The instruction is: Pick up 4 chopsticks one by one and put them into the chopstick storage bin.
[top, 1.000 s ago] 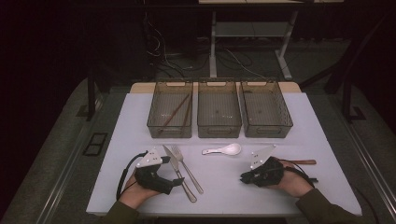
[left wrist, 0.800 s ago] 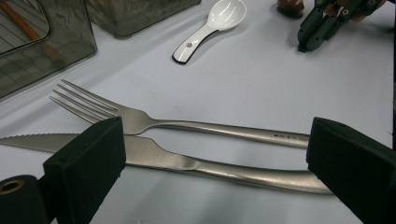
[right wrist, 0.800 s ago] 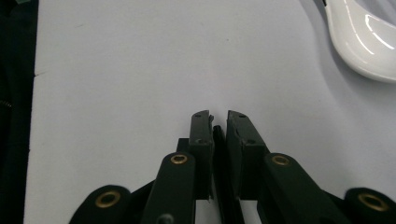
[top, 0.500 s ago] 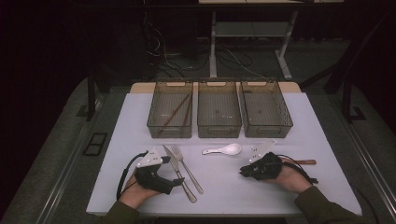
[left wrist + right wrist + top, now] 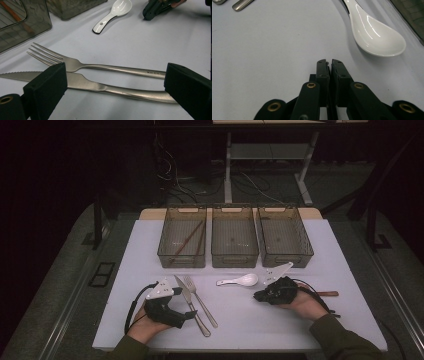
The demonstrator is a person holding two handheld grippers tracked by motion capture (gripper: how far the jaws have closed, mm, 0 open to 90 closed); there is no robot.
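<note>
The left gripper [image 5: 115,82] hangs wide open over the steel table knife [image 5: 82,85] beside the steel fork [image 5: 75,63] — nothing held. The right gripper [image 5: 328,62], shut and empty, rests near the white ceramic spoon [image 5: 374,37]. Sorting seems unstarted — next, close on the knife's handle.

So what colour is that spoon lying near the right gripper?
The spoon is glossy white, with a black edge around its handle; the right gripper view shows it best.
</note>
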